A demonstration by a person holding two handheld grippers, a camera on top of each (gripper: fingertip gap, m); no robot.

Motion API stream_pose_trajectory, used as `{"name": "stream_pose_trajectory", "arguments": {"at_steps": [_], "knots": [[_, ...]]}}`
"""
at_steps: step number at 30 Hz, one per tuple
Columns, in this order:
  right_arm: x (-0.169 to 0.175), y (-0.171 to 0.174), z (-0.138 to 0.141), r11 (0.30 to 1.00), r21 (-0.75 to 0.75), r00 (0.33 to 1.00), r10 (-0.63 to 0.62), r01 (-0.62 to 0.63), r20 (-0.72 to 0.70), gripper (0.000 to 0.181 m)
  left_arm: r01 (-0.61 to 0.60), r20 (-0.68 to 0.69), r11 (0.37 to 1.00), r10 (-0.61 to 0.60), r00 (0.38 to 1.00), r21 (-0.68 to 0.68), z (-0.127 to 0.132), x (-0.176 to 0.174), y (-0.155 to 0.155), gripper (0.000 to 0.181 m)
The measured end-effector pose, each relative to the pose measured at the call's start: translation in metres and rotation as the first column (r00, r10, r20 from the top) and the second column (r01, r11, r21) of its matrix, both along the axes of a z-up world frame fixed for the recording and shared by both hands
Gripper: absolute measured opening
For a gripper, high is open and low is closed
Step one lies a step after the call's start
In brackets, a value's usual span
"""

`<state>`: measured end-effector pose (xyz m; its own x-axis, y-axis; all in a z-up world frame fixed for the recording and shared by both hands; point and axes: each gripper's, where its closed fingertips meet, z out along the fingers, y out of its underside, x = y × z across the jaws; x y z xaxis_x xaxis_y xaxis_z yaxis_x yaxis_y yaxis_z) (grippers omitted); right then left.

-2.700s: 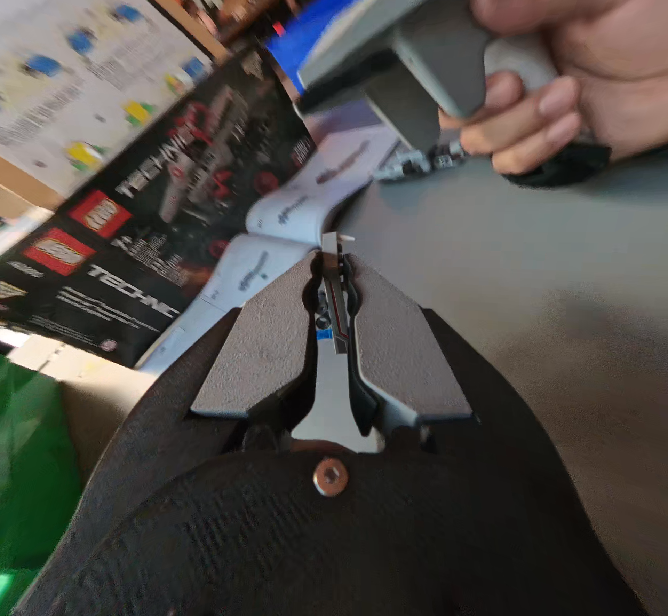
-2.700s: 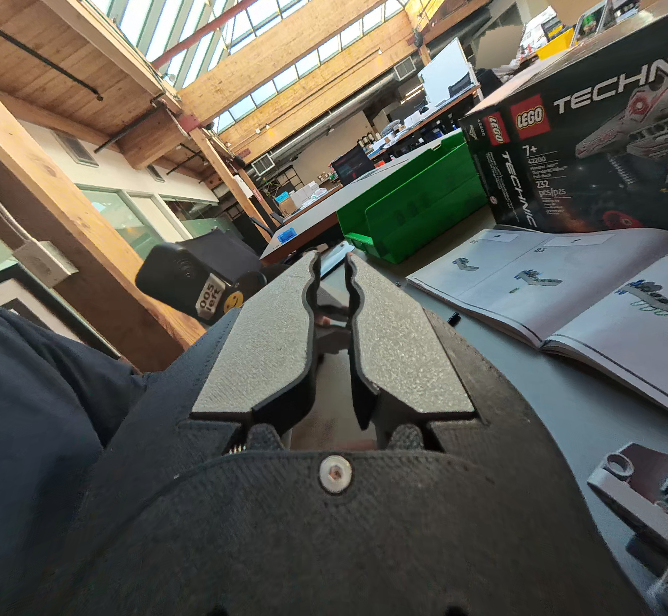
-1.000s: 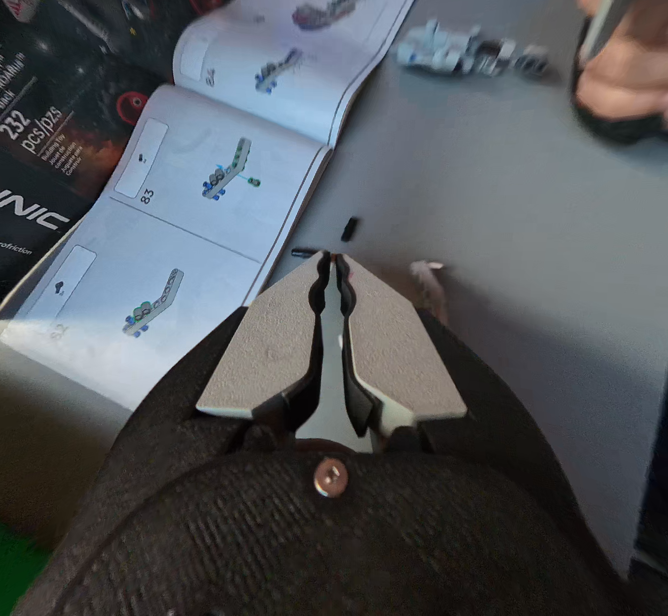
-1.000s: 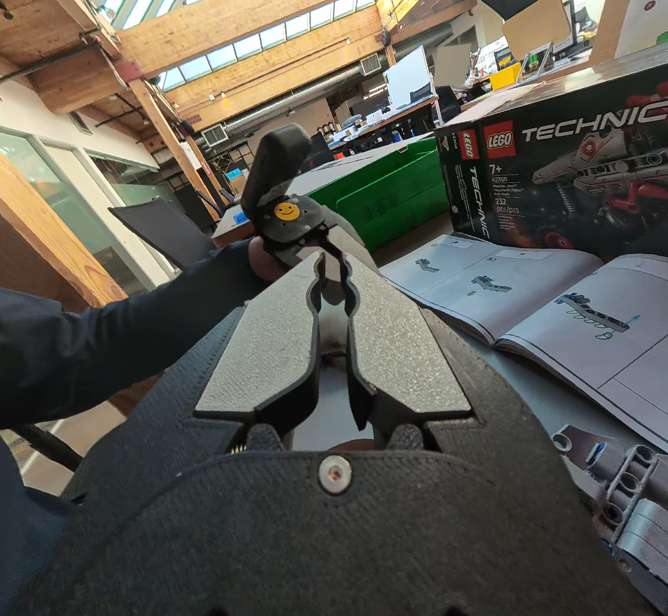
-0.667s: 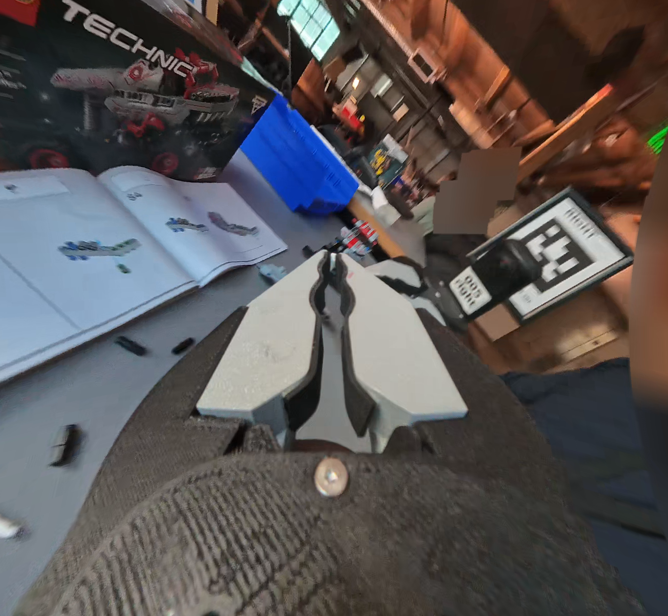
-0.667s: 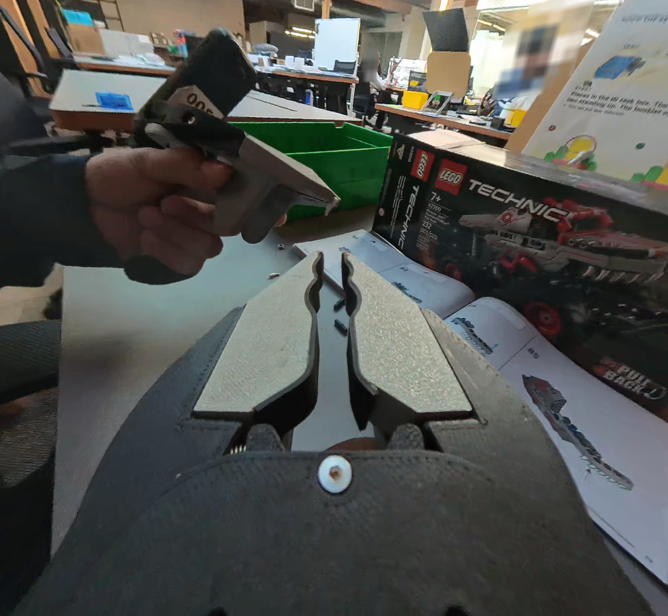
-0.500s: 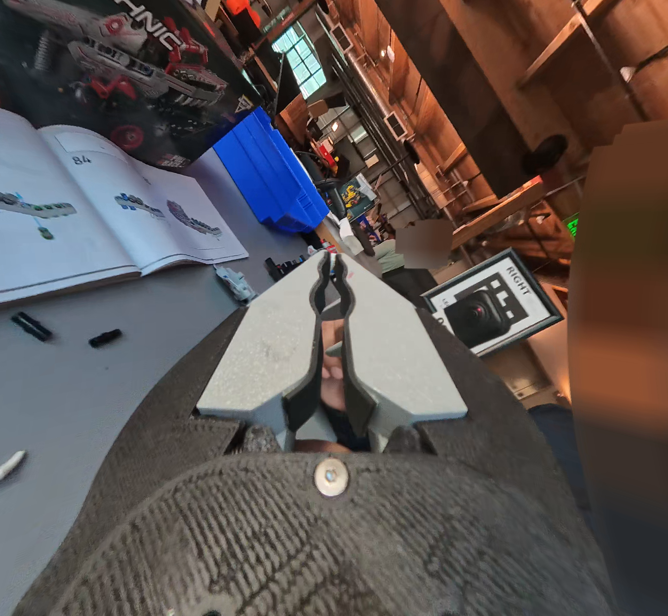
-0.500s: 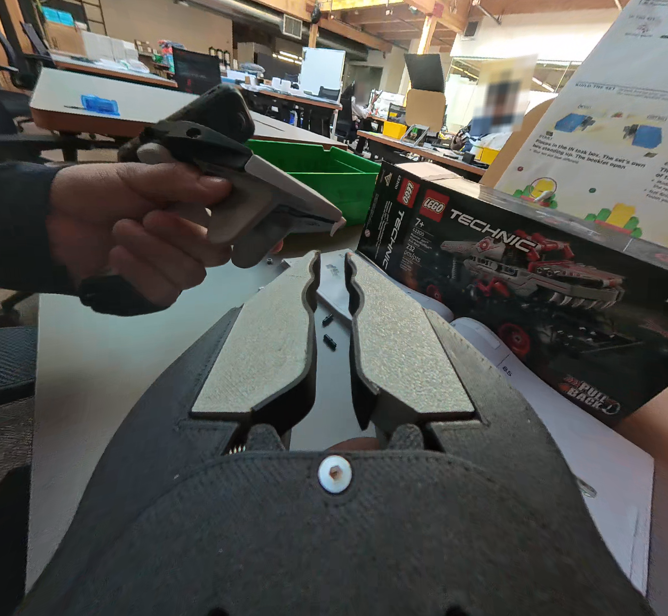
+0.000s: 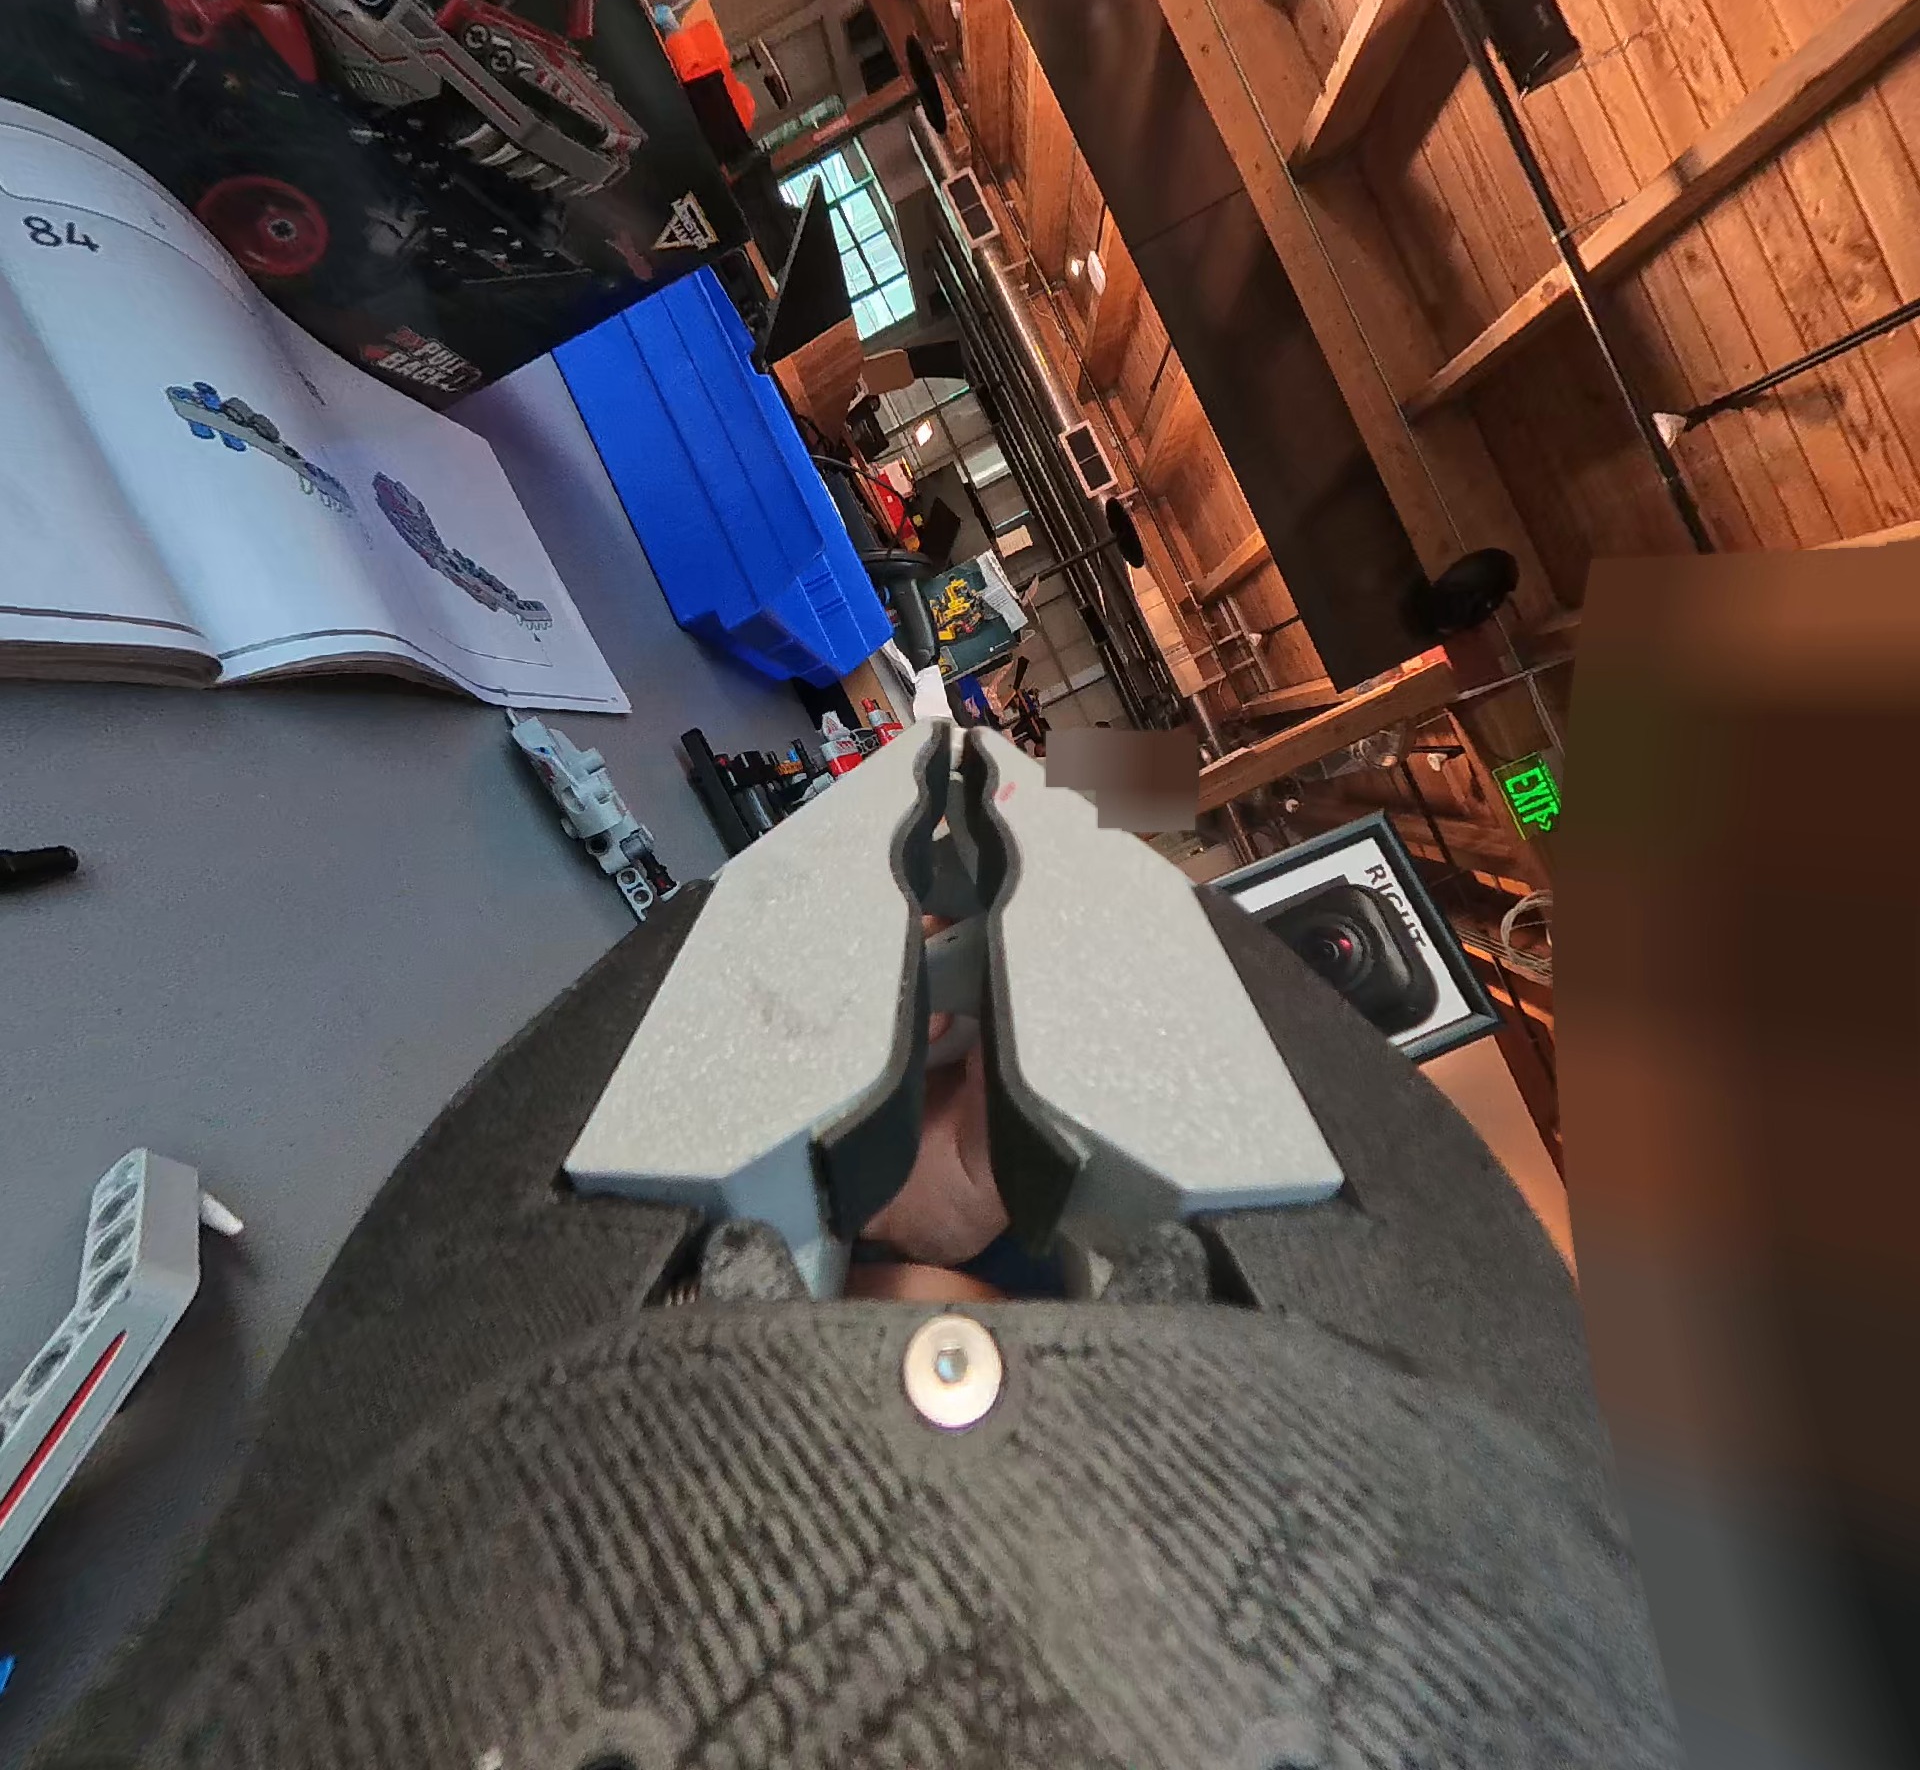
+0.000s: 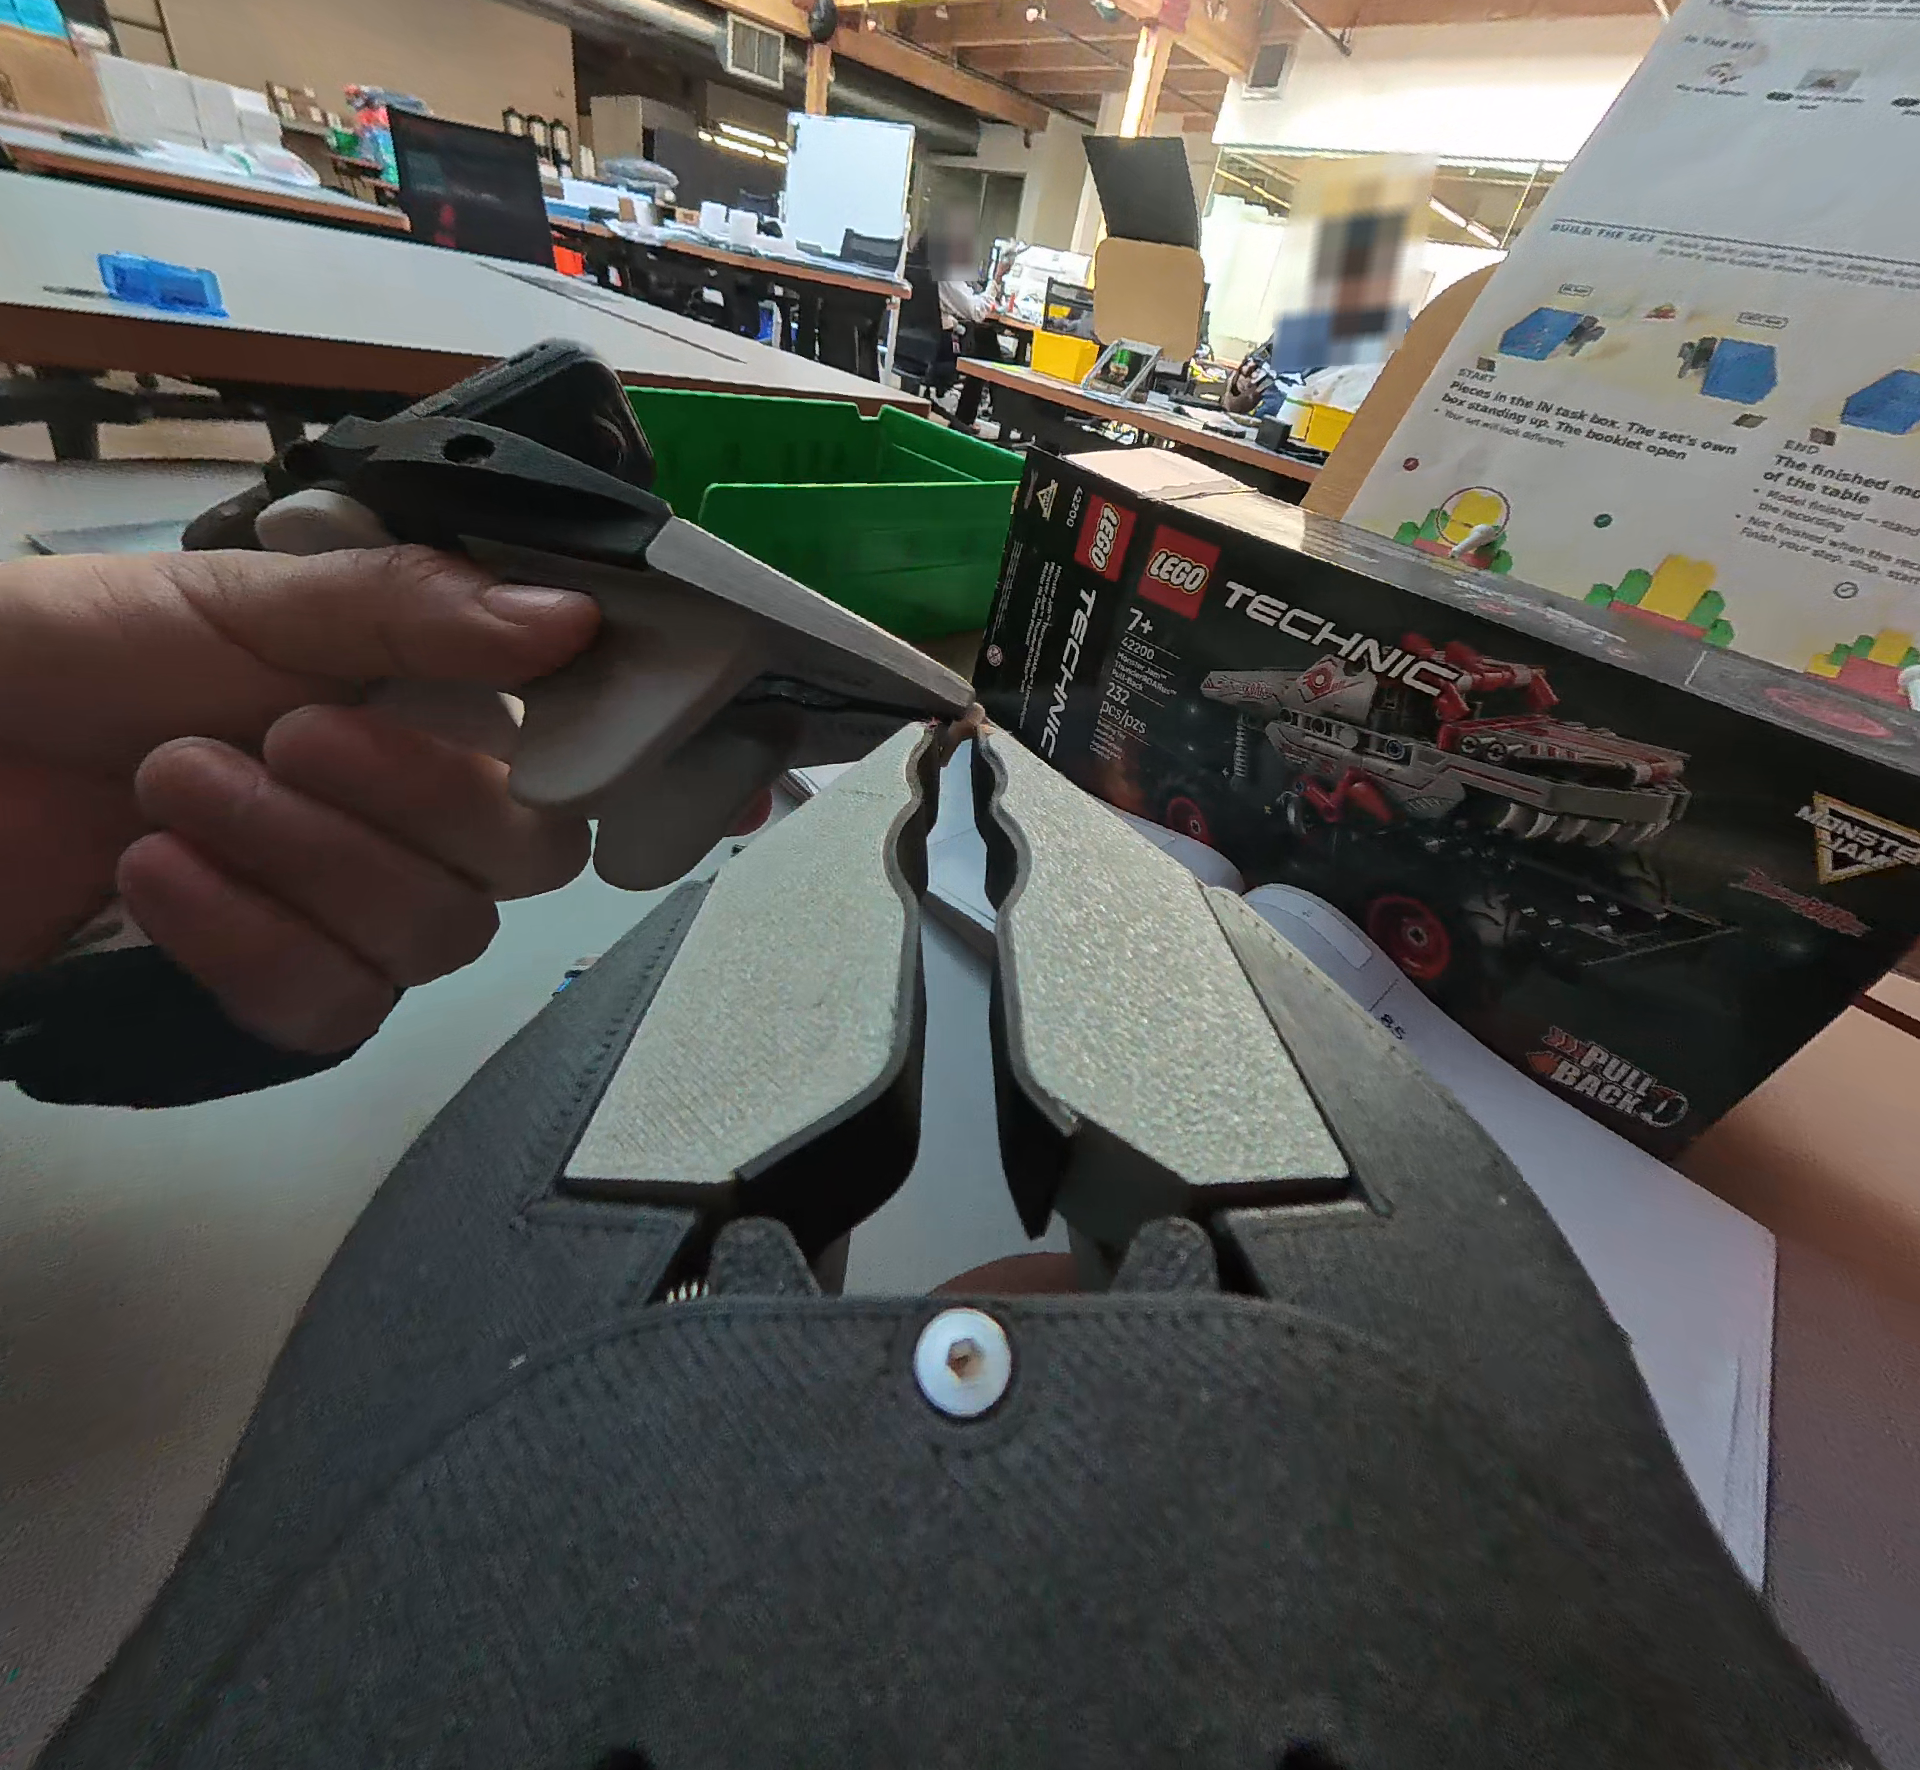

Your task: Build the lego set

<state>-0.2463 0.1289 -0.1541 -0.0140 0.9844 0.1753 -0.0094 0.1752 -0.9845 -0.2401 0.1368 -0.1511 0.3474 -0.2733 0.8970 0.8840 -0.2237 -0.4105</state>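
My left gripper [image 9: 954,746] is shut, and in the right wrist view [image 10: 961,710] a hand [image 10: 260,764] holds it with its tip touching the tips of my right gripper [image 10: 951,749]. The right jaws stand a narrow gap apart. A tiny reddish bit shows where the tips meet; I cannot tell what it is or which gripper holds it. A grey lego beam with a red stripe [image 9: 99,1305] lies on the grey table [image 9: 260,972] at lower left. A small grey assembly [image 9: 582,785] lies beside the open instruction booklet [image 9: 208,525]. A black pin [image 9: 36,860] lies at the left edge.
The black lego box [image 10: 1403,785] stands behind the booklet [image 10: 1538,1232], with an instruction board [image 10: 1714,318] leaning behind it. A green bin [image 10: 831,494] is at the box's left end, a blue bin [image 9: 727,494] at its right end. Dark lego parts [image 9: 748,775] lie near the blue bin.
The left gripper let go of the grey beam, which now lies on the table. It lifted and turned toward the right gripper until the tips met. The right jaws have narrowed a little.
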Motion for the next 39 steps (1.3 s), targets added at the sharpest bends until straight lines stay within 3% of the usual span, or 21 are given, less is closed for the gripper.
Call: {"name": "stream_pose_trajectory", "arguments": {"at_steps": [7, 11, 13, 14, 15, 17, 19, 20, 21, 22, 26, 28, 30, 39], "knots": [[-0.001, -0.002, -0.004, 1.000, 0.019, 1.000, 0.003, -0.004, 0.027, 0.000, 0.016, 0.051, 1.000, -0.017, 0.999, 0.019, -0.003, -0.003, -0.004, 0.000], [-0.003, -0.008, -0.013, 0.995, -0.062, 0.994, 0.084, -0.080, 0.072, 0.000, 0.052, -0.132, 0.998, -0.048, 0.990, 0.030, -0.006, -0.014, -0.014, 0.000], [-0.004, -0.014, -0.017, 0.982, -0.119, 0.984, 0.155, -0.144, 0.090, 0.000, 0.077, -0.357, 0.995, -0.051, 0.933, 0.059, -0.001, -0.020, -0.023, 0.001], [-0.004, -0.019, -0.019, 0.969, -0.162, 0.974, 0.205, -0.187, 0.101, 0.000, 0.099, -0.502, 0.992, -0.049, 0.863, 0.073, 0.001, -0.021, -0.029, 0.000], [-0.004, -0.024, -0.021, 0.950, -0.211, 0.960, 0.259, -0.232, 0.109, 0.000, 0.126, -0.655, 0.990, -0.052, 0.754, 0.067, -0.001, -0.020, -0.035, 0.001], [-0.004, -0.036, -0.026, 0.887, -0.317, 0.912, 0.390, -0.336, 0.125, 0.000, 0.140, -0.891, 0.990, -0.053, 0.451, 0.012, -0.014, -0.023, -0.043, 0.008], [-0.002, -0.048, -0.035, 0.811, -0.418, 0.844, 0.511, -0.410, 0.163, 0.000, 0.186, -0.986, 0.980, -0.094, 0.139, -0.067, -0.027, -0.024, -0.057, 0.013], [0.000, -0.054, -0.038, 0.769, -0.462, 0.804, 0.568, -0.442, 0.175, 0.000, 0.196, -0.994, 0.975, -0.111, 0.012, -0.107, -0.032, -0.025, -0.064, 0.016], [0.004, -0.060, -0.039, 0.725, -0.501, 0.769, 0.617, -0.472, 0.169, 0.000, 0.207, -0.991, 0.970, -0.115, -0.073, -0.127, -0.033, -0.025, -0.069, 0.018], [0.007, -0.066, -0.039, 0.682, -0.537, 0.735, 0.660, -0.496, 0.159, 0.000, 0.242, -0.986, 0.960, -0.116, -0.120, -0.142, -0.034, -0.020, -0.074, 0.017], [0.015, -0.082, -0.040, 0.575, -0.610, 0.642, 0.754, -0.546, 0.136, 0.000, 0.363, -0.975, 0.913, -0.132, -0.177, -0.189, -0.038, 0.008, -0.085, 0.011], [0.019, -0.087, -0.041, 0.529, -0.642, 0.602, 0.788, -0.555, 0.129, 0.000, 0.350, -0.964, 0.914, -0.129, -0.235, -0.207, -0.043, 0.009, -0.083, 0.012], [0.021, -0.090, -0.041, 0.485, -0.681, 0.576, 0.809, -0.548, 0.112, 0.000, 0.375, -0.960, 0.901, -0.126, -0.249, -0.216, -0.045, 0.016, -0.085, 0.009], [0.023, -0.089, -0.037, 0.396, -0.751, 0.548, 0.835, -0.528, 0.055, 0.000, 0.384, -0.956, 0.900, -0.102, -0.275, -0.207, -0.044, 0.020, -0.086, 0.001]]}}
